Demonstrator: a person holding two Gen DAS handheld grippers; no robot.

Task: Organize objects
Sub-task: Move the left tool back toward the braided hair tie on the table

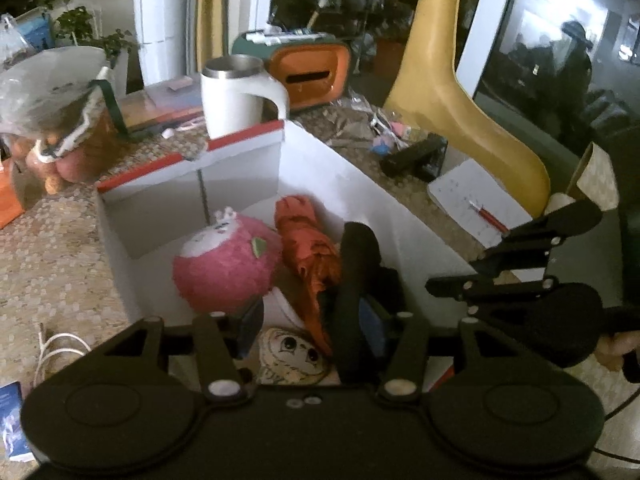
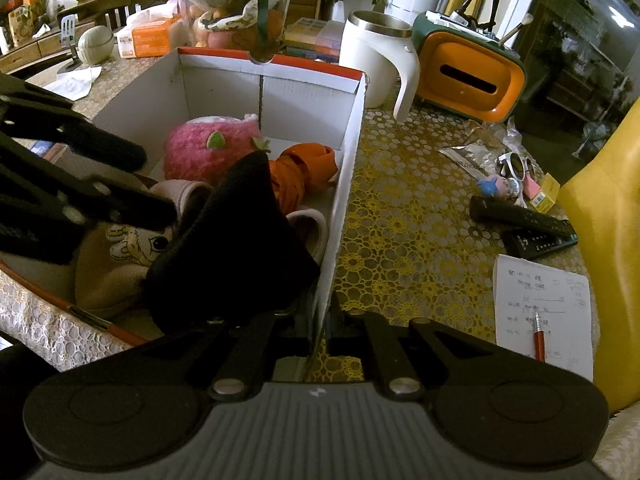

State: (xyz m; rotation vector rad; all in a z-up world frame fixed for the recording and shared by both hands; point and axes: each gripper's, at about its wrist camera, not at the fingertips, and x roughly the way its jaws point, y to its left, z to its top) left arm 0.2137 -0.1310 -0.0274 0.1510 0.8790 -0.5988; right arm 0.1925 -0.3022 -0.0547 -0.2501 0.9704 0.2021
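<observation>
A white cardboard box [image 1: 320,160] [image 2: 352,168] with a red rim holds a pink plush ball [image 1: 226,264] [image 2: 208,152], a folded orange umbrella [image 1: 308,248] [image 2: 300,172], a beige slipper with a cartoon face [image 1: 292,356] [image 2: 120,256] and a black mesh cloth item [image 1: 356,272] [image 2: 240,240]. My left gripper [image 1: 312,320] [image 2: 156,184] hovers open over the box; the black item leans by its right finger, not pinched. My right gripper [image 2: 318,336] [image 1: 452,280] is shut on the box's right wall near the front corner.
Behind the box stand a white mug [image 2: 376,60] and an orange tissue holder [image 2: 468,76]. Two remotes [image 2: 520,220], sunglasses [image 2: 516,168] and a notepad with a red pen [image 2: 540,312] lie to the right, by a yellow chair [image 2: 608,220]. A fruit bag [image 1: 60,112] and white cable [image 1: 56,352] sit on the left.
</observation>
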